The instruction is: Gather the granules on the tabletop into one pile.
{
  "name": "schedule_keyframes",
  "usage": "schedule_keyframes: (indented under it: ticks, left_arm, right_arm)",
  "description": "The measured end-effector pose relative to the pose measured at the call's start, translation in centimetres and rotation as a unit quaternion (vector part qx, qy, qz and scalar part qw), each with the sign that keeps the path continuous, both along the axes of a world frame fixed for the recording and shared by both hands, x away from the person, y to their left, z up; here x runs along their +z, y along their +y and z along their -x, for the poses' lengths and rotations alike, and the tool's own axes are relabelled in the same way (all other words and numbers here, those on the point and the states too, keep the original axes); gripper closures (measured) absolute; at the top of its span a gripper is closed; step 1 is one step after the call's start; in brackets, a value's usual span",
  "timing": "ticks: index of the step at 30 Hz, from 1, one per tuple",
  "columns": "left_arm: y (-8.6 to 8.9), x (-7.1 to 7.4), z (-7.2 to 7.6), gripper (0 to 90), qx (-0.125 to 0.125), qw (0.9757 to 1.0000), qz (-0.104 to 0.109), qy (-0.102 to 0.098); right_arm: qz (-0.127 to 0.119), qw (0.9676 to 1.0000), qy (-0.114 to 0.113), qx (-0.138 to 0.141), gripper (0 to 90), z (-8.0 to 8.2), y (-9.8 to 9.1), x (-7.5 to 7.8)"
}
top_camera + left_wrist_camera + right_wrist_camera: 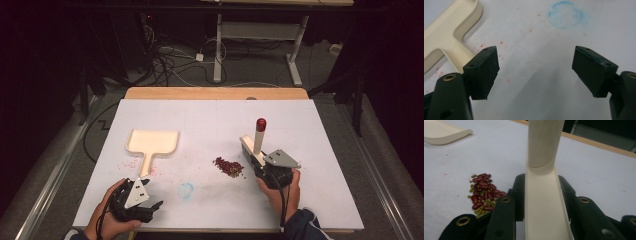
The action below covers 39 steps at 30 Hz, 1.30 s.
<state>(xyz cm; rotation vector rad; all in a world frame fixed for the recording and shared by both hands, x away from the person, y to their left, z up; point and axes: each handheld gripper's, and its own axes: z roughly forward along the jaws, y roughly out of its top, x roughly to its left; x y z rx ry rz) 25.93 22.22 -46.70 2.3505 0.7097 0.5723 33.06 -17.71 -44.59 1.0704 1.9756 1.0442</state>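
A cream dustpan (152, 141) lies flat on the left half of the white table, its handle pointing toward me; I also see the dustpan (441, 40) and its far edge (441, 131) from the gripper views. A small pile of red and green beans (229, 167) (484, 192) lies mid-table. My right gripper (260, 164) (540, 187) is shut on a cream hand tool (258, 142) (541, 202) with an upright red-capped handle, just right of the beans. My left gripper (149, 200) (535, 72) stands open over bare table beside the dustpan handle, nothing between its fingers.
A faint blue ring stain (186, 190) (565, 15) and red specks mark the table between the hands. The table's wooden far edge (215, 93) borders a dark floor with cables and a desk frame (260, 45) behind.
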Motion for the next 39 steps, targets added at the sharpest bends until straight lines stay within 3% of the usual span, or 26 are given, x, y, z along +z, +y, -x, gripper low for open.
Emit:
schedule_keyframes:
  ticks: [6,12,22,30,39]
  left_arm:
    - [-0.1,0.0,-0.1,20.7,0.0,1.0,-0.002,0.0]
    - [-0.1,0.0,0.0,20.7,0.001,1.0,0.0,0.001]
    - [0.0,0.0,0.0,20.7,0.004,1.0,0.001,0.0]
    - [0.0,0.0,0.1,20.7,0.004,1.0,0.0,-0.001]
    - [0.1,0.1,0.1,20.7,0.007,1.0,0.003,-0.003]
  right_arm:
    - [0.01,0.9994,-0.008,0.032,67.2,1.1,3.3,-0.4]
    - [0.024,0.9986,-0.016,0.044,67.2,1.4,4.8,-0.5]
    - [-0.015,0.9993,-0.019,0.028,67.2,0.5,2.0,1.1]
    - [-0.021,0.9994,-0.014,0.024,67.2,-0.2,-0.2,1.7]
    - [-0.019,0.999,-0.02,0.034,67.2,-0.2,-1.1,2.3]
